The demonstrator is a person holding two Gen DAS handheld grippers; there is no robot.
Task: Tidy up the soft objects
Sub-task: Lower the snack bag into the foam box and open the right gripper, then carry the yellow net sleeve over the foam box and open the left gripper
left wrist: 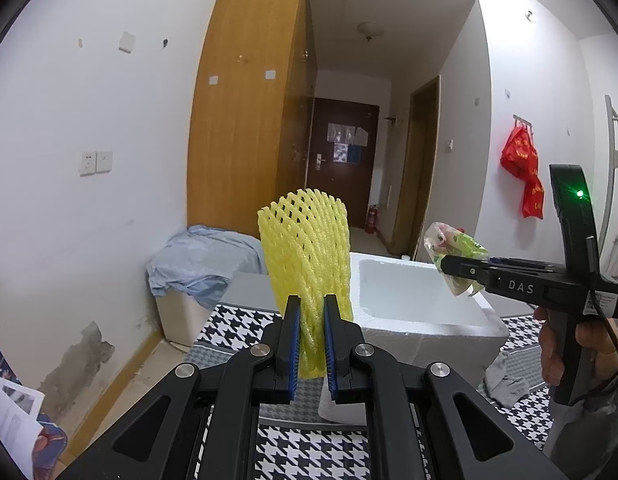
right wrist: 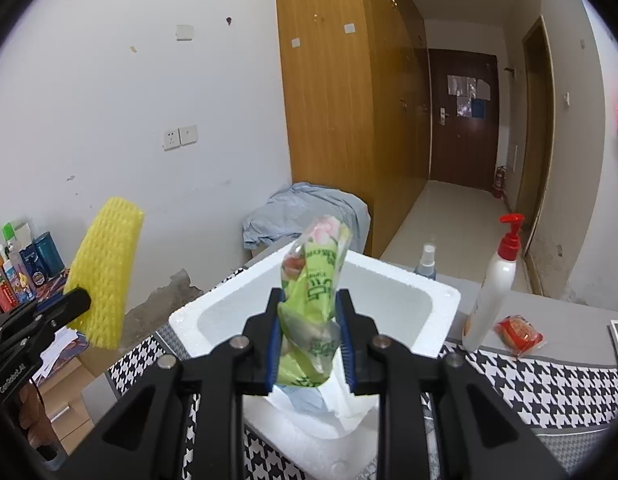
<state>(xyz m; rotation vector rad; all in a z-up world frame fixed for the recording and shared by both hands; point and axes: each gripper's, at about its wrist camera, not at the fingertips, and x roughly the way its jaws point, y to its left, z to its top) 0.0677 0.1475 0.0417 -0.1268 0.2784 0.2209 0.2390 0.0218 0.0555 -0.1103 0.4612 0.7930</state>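
Observation:
My left gripper (left wrist: 311, 306) is shut on a yellow foam net sleeve (left wrist: 307, 256), which stands upright between the blue pads above the near edge of a white foam box (left wrist: 421, 320). From the right wrist view the same yellow foam net sleeve (right wrist: 105, 268) and the left gripper (right wrist: 75, 300) show at the far left. My right gripper (right wrist: 309, 300) is shut on a green plastic snack bag (right wrist: 313, 304), held over the white foam box (right wrist: 441, 320). In the left wrist view the right gripper (left wrist: 449, 262) holds that green bag (left wrist: 455, 252) over the box's right side.
The box sits on a black-and-white houndstooth cloth (right wrist: 549, 384). A white pump bottle (right wrist: 497, 280), a small spray bottle (right wrist: 427, 260), a red packet (right wrist: 519, 334) and a remote lie right of it. A blue cloth (left wrist: 201, 260) covers a bin behind. A grey rag (left wrist: 505, 380) lies nearby.

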